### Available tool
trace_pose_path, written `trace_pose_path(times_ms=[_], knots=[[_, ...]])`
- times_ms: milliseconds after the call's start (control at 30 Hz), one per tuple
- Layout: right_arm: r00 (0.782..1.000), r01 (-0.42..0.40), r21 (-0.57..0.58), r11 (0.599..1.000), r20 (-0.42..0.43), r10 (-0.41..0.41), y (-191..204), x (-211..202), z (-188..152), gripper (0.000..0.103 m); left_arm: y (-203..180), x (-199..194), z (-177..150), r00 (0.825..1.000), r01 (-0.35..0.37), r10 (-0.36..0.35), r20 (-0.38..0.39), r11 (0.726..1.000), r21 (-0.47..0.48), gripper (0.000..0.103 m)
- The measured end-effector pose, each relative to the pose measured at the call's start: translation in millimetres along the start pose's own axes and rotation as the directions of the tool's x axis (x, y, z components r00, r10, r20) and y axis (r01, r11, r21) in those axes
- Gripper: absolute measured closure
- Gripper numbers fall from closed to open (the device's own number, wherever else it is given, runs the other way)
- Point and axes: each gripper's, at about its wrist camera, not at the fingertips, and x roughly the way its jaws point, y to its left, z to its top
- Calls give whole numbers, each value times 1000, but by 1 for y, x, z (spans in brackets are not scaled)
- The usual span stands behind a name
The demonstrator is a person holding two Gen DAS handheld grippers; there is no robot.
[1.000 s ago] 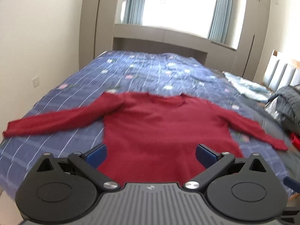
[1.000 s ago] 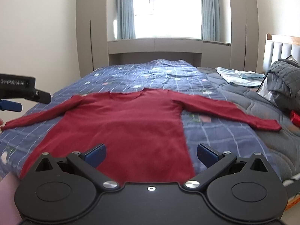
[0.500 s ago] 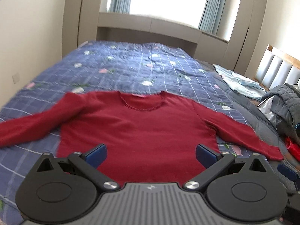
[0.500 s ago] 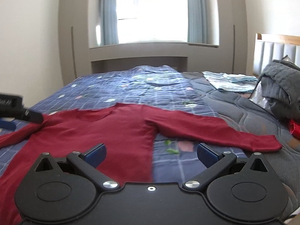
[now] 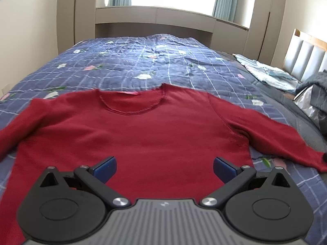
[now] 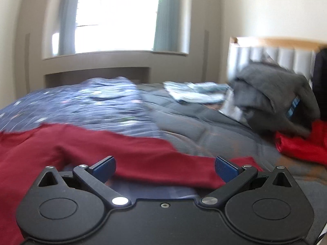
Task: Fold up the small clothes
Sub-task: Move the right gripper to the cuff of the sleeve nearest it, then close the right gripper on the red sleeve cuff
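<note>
Swinging my right gripper (image 6: 164, 168) out to the right has changed its view: a second ago it looked over the whole red sweater (image 5: 130, 143), and now only the right sleeve (image 6: 143, 159) crosses between its blue fingers (image 6: 104, 168), low and close, with the picture blurred by the motion. Its jaws stand wide apart and hold nothing. My left gripper (image 5: 164, 168) has come forward over the body of the sweater, so the neckline (image 5: 130, 106) now sits much nearer than it did; its jaws too are spread wide and empty, hovering above the cloth, and I cannot tell if they touch it.

The sweater lies flat and face up on the blue checked quilt (image 5: 126, 65) of the bed, both sleeves spread out to the sides, nothing folded yet. Beyond the right sleeve are a grey heap of clothes (image 6: 271, 102) and a brighter red garment (image 6: 300, 145), well clear of my work.

I take this to mean the first fold is about to begin with the right sleeve: the right gripper is lining up to pinch it near the cuff and carry it across the chest.
</note>
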Motion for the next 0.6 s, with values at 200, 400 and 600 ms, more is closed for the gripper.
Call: trace_pose_path(times_ms=[200,400,600], knots=[[989,144,112,983,-57,-138,-58,44,-1,4,-19,27,-21,1000,-15,17,-20,995,102,0],[960,257,275,926,-185,-211,-99,72,-11,15,-28,30,-32,999,-31,33,-8,989,146,0],[943,301,459,836,-271,-191,-132,95,-21,48,-22,33,-32,1000,-16,18,-16,992,127,0]])
